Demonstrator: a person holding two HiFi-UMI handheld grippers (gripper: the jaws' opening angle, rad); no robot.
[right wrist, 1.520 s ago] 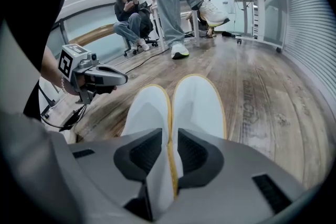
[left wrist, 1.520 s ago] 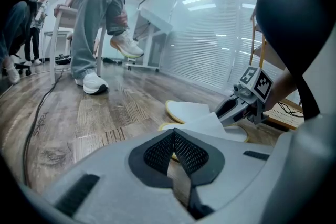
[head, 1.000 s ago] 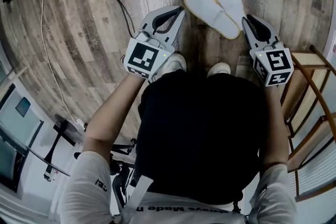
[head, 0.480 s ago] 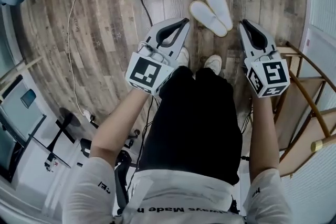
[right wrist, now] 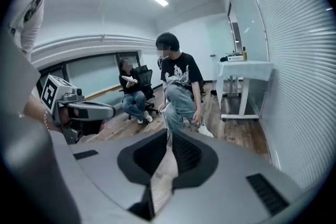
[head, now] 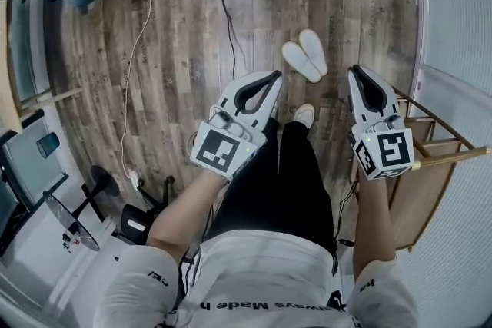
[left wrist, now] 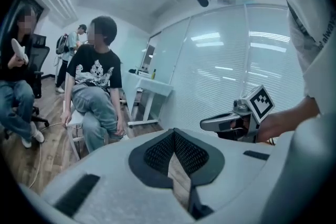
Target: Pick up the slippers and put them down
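Head view: the white slippers (head: pixel 305 55) lie side by side on the wood-plank floor (head: pixel 184 50), at 12 o'clock from the person's shoe; their long axes run 11 to 5 o'clock, toe ends unclear; left tool (head: pixel 274 76) and right tool (head: pixel 355 73) are clear of them.

Left gripper view: left tool pressed together, empty; blind-covered glass wall (left wrist: pixel 226 60) beyond.

Right gripper view: right tool closing to a slit, nothing between; seated person (right wrist: pixel 178 92) ahead.

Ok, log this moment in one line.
white fabric slippers: side by side on wood floor | left gripper: shut, empty | right gripper: jaws closing, empty
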